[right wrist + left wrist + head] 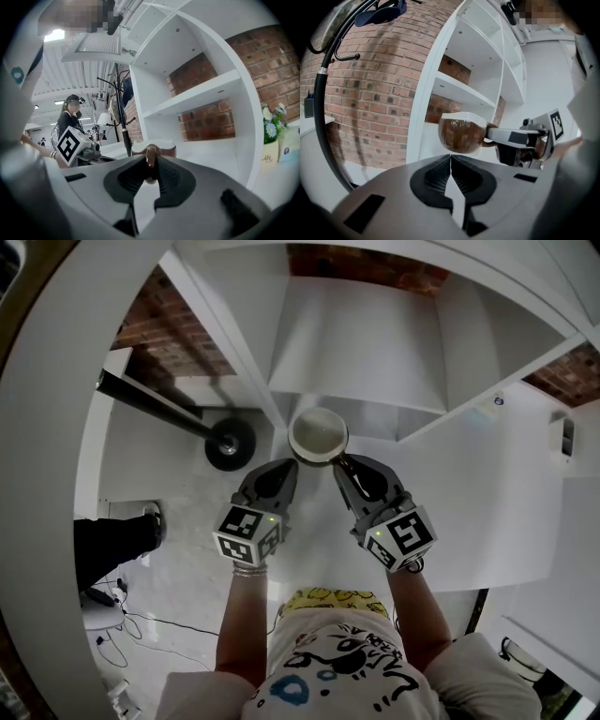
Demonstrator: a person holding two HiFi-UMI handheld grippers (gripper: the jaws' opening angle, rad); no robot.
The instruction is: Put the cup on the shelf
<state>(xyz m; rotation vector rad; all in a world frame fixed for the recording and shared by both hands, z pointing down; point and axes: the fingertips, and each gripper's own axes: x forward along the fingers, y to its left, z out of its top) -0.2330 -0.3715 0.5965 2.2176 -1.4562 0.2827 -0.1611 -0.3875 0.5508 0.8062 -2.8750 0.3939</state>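
We see the white shelf (356, 343) filling the upper half of the head view, with a brick wall (169, 334) showing behind it at the upper left. Left of centre, the coat stand (230, 443) sets its round black base on the pale floor (187, 512). Both tools sit just below centre. Our left tool (279, 472) has its jaws pressed together with nothing between them, its tips just beside the cup. Our right tool (343, 465) pinches the cup's handle (151, 157), jaws clamped on it. The cup (319, 433), brown outside with a white rim, is held upright at the frame's centre, in front of the shelf's lower compartments.
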